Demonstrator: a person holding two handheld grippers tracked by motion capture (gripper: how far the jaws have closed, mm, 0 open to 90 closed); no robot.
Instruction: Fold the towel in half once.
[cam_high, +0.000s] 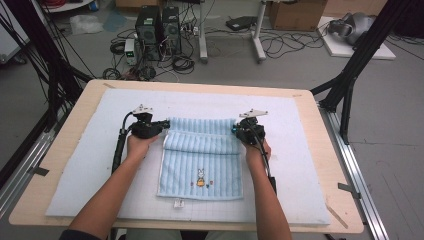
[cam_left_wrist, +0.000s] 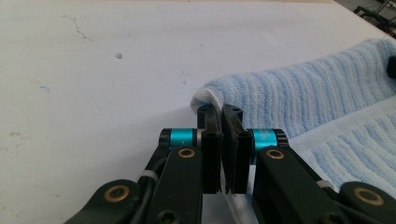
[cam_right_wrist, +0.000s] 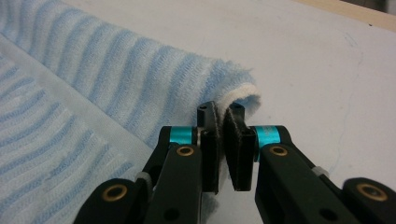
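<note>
A light blue striped towel with a small embroidered rabbit lies on the white mat; its far part is folded back toward me in a loose roll. My left gripper is shut on the towel's left edge at the fold, white hem pinched between the jaws. At the right end of the fold, my right gripper is shut on the towel's right edge, with the hem caught between its jaws. A hand holds each gripper.
The mat covers a wooden table with bare mat to both sides of the towel. Black frame posts stand at the table's right and left. Computers, cables and boxes sit on the floor beyond.
</note>
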